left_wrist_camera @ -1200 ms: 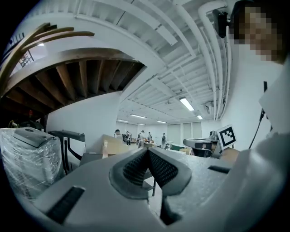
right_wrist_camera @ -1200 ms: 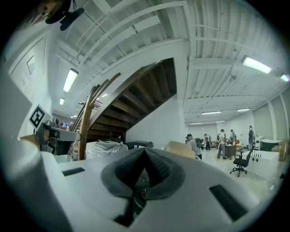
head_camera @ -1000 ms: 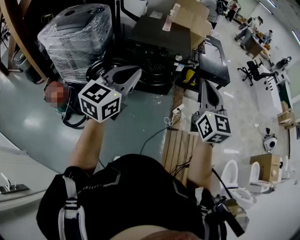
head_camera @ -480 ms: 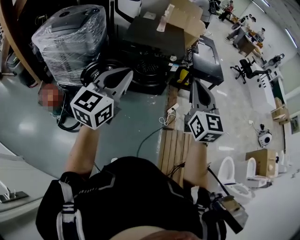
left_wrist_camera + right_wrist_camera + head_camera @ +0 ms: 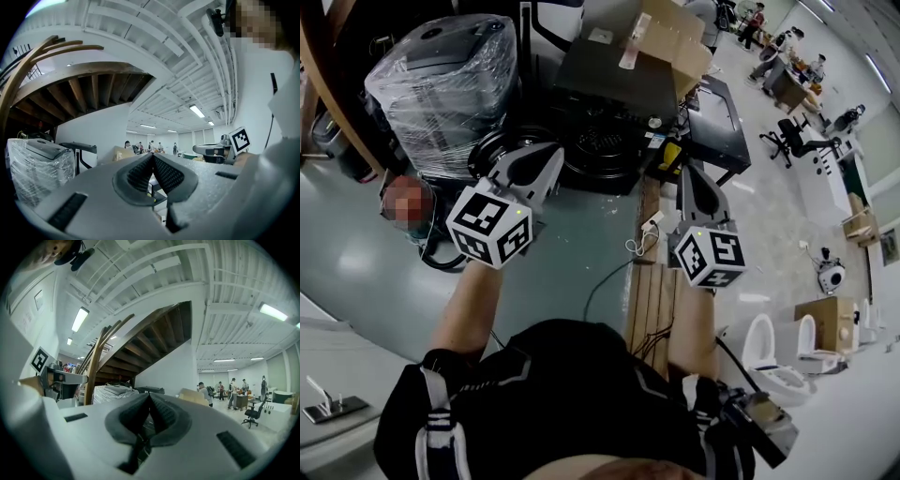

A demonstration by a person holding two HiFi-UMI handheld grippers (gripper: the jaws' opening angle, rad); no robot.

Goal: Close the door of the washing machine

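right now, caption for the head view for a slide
Person holds shut, empty left claw and right claw out over the floor before a plastic-wrapped appliance

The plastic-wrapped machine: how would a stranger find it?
Find the curved wooden beam at the head view's upper left. Right of it stands the grey machine, alone in shiny clear film; the black appliance beside it is bare.

Wrapped appliance (image 5: 441,84) glinting in glossy clear plastic film, grey floor (image 5: 356,253) shining smooth, wooden slats (image 5: 654,300) looking matt, left gripper (image 5: 152,157) showing grainy matt plastic.
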